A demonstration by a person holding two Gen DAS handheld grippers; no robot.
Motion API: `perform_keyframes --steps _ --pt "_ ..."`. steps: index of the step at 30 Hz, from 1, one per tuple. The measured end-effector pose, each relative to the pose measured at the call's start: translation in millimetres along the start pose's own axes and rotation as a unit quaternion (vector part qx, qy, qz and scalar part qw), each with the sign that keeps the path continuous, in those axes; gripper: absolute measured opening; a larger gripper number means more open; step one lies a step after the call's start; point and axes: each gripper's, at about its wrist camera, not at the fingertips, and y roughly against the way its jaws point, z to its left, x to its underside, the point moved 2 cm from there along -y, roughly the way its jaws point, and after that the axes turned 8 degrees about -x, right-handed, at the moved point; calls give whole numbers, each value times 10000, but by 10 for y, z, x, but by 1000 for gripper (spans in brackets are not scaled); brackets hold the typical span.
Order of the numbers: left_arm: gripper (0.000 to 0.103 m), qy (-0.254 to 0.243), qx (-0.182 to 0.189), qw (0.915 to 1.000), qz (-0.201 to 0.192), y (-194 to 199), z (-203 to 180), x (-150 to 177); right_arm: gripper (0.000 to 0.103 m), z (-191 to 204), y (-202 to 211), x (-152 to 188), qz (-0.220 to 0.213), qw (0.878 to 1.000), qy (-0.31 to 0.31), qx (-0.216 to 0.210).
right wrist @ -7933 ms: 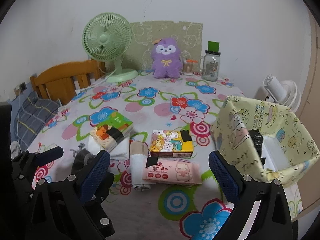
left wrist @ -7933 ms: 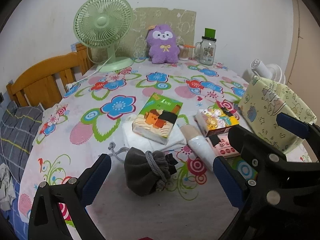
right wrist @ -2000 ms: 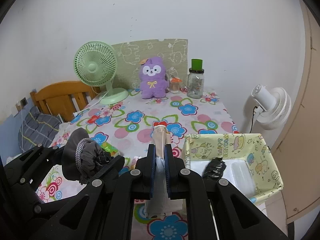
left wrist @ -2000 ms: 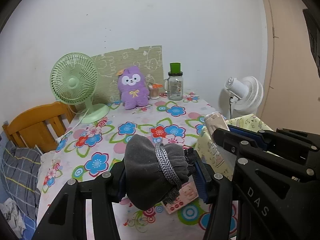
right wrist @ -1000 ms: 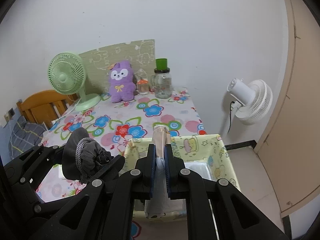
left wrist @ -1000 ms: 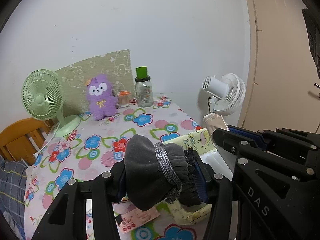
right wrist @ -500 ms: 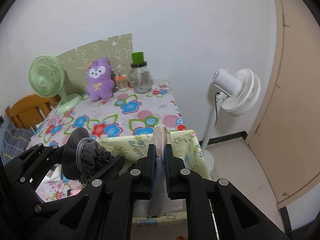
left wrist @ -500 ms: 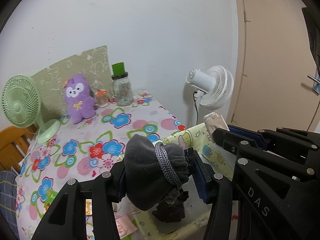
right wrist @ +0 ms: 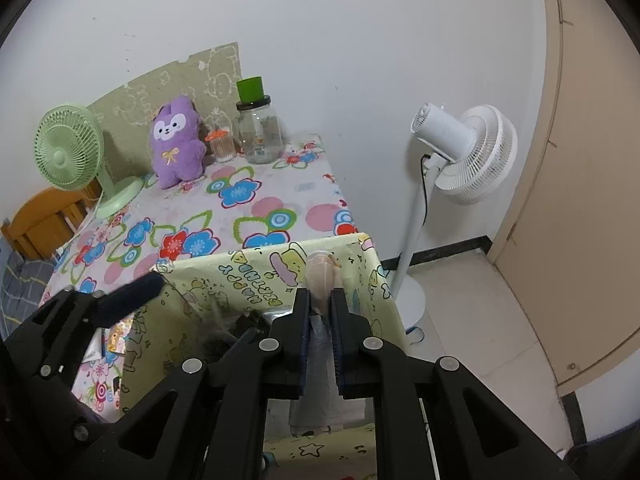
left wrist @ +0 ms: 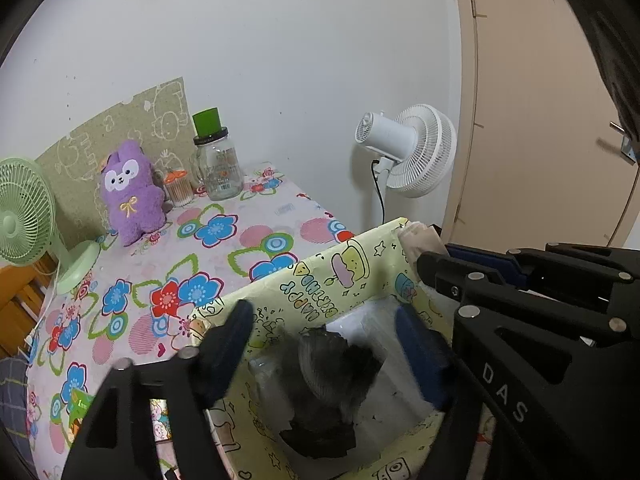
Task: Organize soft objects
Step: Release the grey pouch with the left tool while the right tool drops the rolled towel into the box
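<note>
Grey pouch (left wrist: 332,364), yellow cartoon-print box (left wrist: 320,280)

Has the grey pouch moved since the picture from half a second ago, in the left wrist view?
Yes. The grey pouch has left the open left gripper and dropped down into the yellow storage box, where it appears blurred.

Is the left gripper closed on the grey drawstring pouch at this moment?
No: the left gripper is spread wide open, and the grey drawstring pouch sits blurred between its fingers, over the yellow storage box.
</note>
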Motion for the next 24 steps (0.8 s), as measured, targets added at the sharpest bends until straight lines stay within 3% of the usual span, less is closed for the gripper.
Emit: perform_keyframes --steps 2,5,7,9,12,17,24 --pt "89 -40 -1 10000 -26 10 -6 7 15 0 -24 5 34 10000 24 73" --pt "92 -203 -14 9998 -37 19 -20 36 15 -2 -65 27 101 9999 25 104" --pt "93 -283 -74 9995 -75 35 -18 50 21 -1 -88 38 157 9998 25 121" --pt "94 -288 -83 9995 -91 48 -4 52 41 -4 -90 48 180 9997 -4 144" --pt "97 -258 -116 9995 -104 70 40 58 57 -15 -42 56 81 9999 -87 109" --pt "100 -209 -149 9996 -119 122 116 92 59 27 3 81 60 9998 -82 155" --pt "101 -197 -172 9996 -127 196 197 158 70 161 104 117 -26 9999 -55 110"
